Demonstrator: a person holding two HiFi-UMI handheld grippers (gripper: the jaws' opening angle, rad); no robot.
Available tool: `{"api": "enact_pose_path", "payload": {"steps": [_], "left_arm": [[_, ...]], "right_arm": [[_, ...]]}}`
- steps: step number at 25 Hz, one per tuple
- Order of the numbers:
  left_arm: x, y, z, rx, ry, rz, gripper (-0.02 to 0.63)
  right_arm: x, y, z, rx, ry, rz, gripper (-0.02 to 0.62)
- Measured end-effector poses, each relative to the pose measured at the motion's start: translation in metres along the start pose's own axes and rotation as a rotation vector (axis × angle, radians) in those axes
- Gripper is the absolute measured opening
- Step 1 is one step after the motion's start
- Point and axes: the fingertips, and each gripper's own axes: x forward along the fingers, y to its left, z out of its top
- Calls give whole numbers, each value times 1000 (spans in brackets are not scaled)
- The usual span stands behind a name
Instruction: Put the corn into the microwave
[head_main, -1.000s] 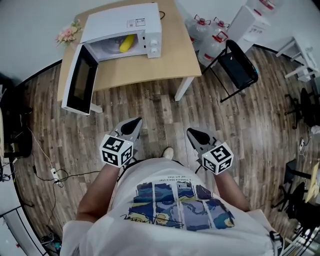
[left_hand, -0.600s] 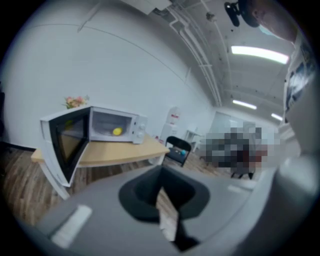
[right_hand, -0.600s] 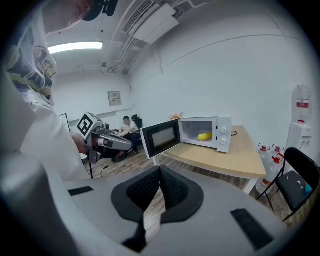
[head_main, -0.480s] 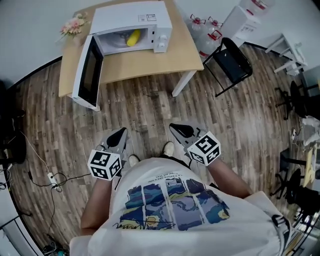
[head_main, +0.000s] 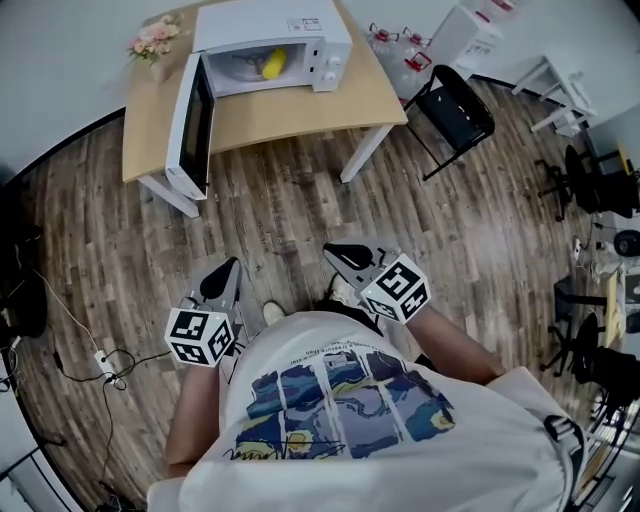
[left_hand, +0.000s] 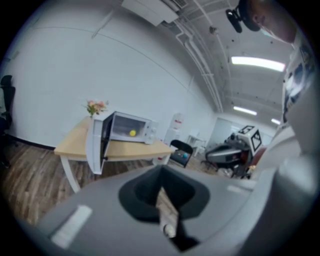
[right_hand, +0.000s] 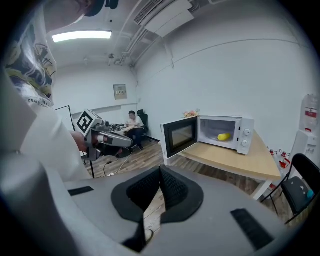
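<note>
Both grippers are empty. My left gripper (head_main: 226, 272) has its jaws pressed together with nothing between them, and my right gripper (head_main: 342, 253) is the same, pads closed on each other and gripping nothing. I'm holding them low in front of me, either side of my body, over the wooden floor (head_main: 300, 215), both tilted a bit downward and pointing towards the table (head_main: 300, 110).

The corn (head_main: 273, 65) is already inside the microwave (head_main: 300, 25). It's a small yellow thing lying in the cavity, a bit right of the middle as I look at it. I think it's sitting on the turntable plate, but from this far back I can't really make that out. The microwave door (head_main: 192, 125) hangs wide open on the left side, swung out past the front edge of the table.

The microwave sits near the back of the light wood table, with a little bunch of pink flowers (head_main: 155, 40) just beside it at the left rear corner. A black chair (head_main: 455, 105) stands off to the right of the table. I'm well apart from all of it, and neither gripper is near the door.
</note>
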Motion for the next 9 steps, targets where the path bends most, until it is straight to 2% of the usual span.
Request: {"api": "enact_pose_path", "payload": {"steps": [9], "left_arm": [[-49, 34, -26, -5, 11, 8, 9]], "right_arm": [[30, 60, 0, -12, 20, 19, 11]]}}
